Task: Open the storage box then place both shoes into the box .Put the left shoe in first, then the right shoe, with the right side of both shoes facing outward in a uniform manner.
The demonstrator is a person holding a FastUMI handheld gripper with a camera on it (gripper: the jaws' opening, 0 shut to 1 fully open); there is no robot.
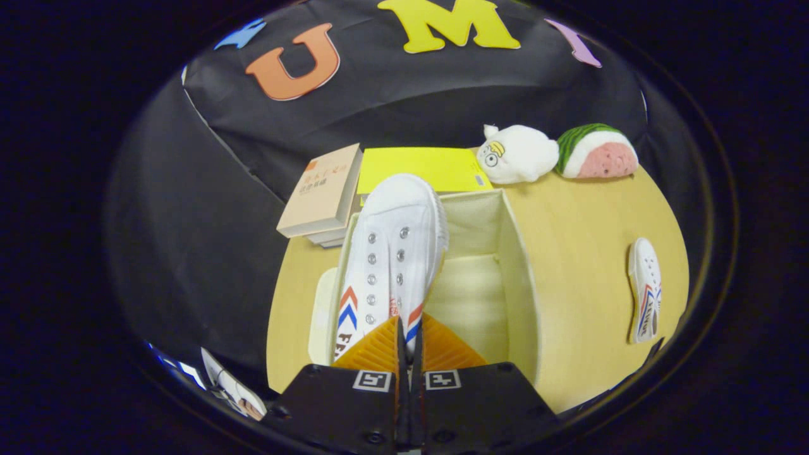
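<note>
My gripper [409,338] is shut on the heel end of a white canvas shoe [392,253] with red and blue chevrons on its sides. The shoe points away from me, toe up, hanging over the left half of the open cream storage box [515,253]. The box stands on the wooden table just ahead of the fingers, and its inside right half shows bare. The second white shoe [644,291] lies on its side on the table, well to the right of the box.
A stack of books [322,193] and a yellow folder [420,167] lie beyond the box. A white plush toy [515,155] and a watermelon plush [597,151] sit at the table's far right. The box lid [321,313] lies flat left of the box.
</note>
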